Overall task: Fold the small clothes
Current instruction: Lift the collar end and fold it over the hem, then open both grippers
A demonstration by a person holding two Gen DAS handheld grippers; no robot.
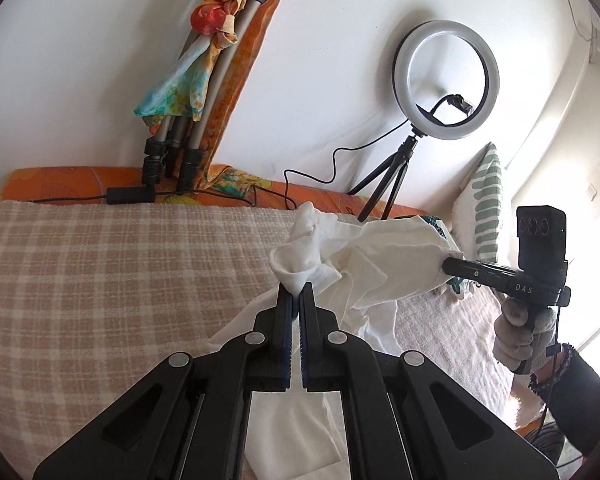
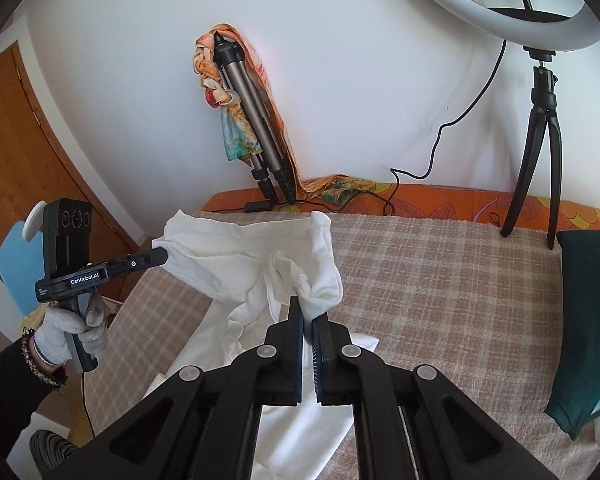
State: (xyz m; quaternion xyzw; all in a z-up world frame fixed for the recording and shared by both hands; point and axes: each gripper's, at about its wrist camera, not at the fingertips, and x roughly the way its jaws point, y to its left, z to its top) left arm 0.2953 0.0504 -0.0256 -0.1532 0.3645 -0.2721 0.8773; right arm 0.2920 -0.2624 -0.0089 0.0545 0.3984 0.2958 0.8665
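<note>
The checked blanket (image 1: 100, 280) on the bed is the working surface, and above its 3 o'clock half in the left wrist view the white garment (image 1: 380, 256) is held up, bunched and sagging, with its lower part trailing onto the blanket. One edge is clenched by the left gripper (image 1: 296, 296) at 6 o'clock, the opposite edge by the right gripper (image 2: 308, 312). For a clean fold, the span should be drawn taut and level before it is lowered flat

White garment (image 1: 384, 252), beige-checked blanket (image 1: 120, 280)
</note>
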